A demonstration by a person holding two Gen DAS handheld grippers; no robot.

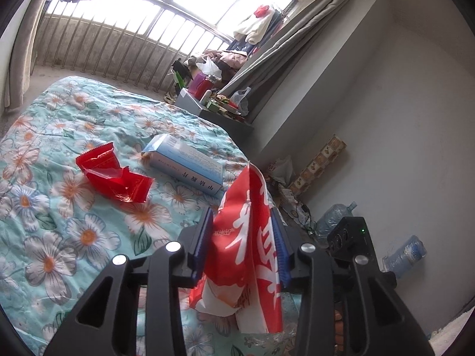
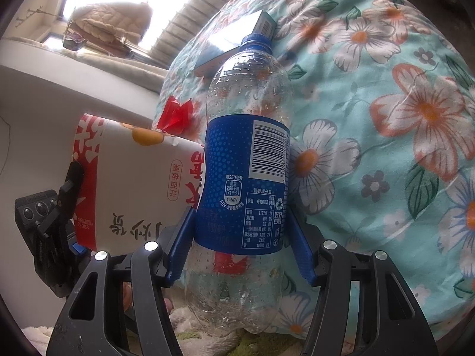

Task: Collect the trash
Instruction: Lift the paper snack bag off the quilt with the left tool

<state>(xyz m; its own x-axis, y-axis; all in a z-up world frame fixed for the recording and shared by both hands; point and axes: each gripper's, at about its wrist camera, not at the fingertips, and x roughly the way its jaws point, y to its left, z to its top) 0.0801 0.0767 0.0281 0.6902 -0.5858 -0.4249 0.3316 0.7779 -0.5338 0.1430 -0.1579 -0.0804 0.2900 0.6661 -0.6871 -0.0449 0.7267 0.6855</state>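
Left gripper [image 1: 242, 237] has its two blue pads on either side of a red and white bag [image 1: 249, 237]; the right pad seems to touch the bag, but beside the left pad a thin gap shows, so the jaws stand half open with the bag between them and I cannot tell if they press it; the bag stands upright, its top edge above the fingertips and its crumpled lower part hanging toward the bed [image 1: 59, 207]. Right gripper [image 2: 242, 231] holds an empty clear bottle [image 2: 246, 154] at its blue label, a blue finger [image 2: 181, 246] pressing on each side; the bottle points away from the camera, its blue cap [image 2: 255, 40] at the far end, and drops of water sit on the inside of its wall.

Taking the bed with its flowered turquoise cover as landmark: a crumpled red wrapper [image 1: 114, 175] lies on it, near the middle; a light blue box [image 1: 184, 163] lies on it just beside the wrapper, toward the wall side, and the two are apart; the bag is at the edge of the bed nearest the wall; in the right wrist view the bottle is over the cover, and the bag is to the left of the bottle, touching or nearly touching its label. Two large water jugs [image 1: 338, 216] lie on the floor between the bed and the wall.
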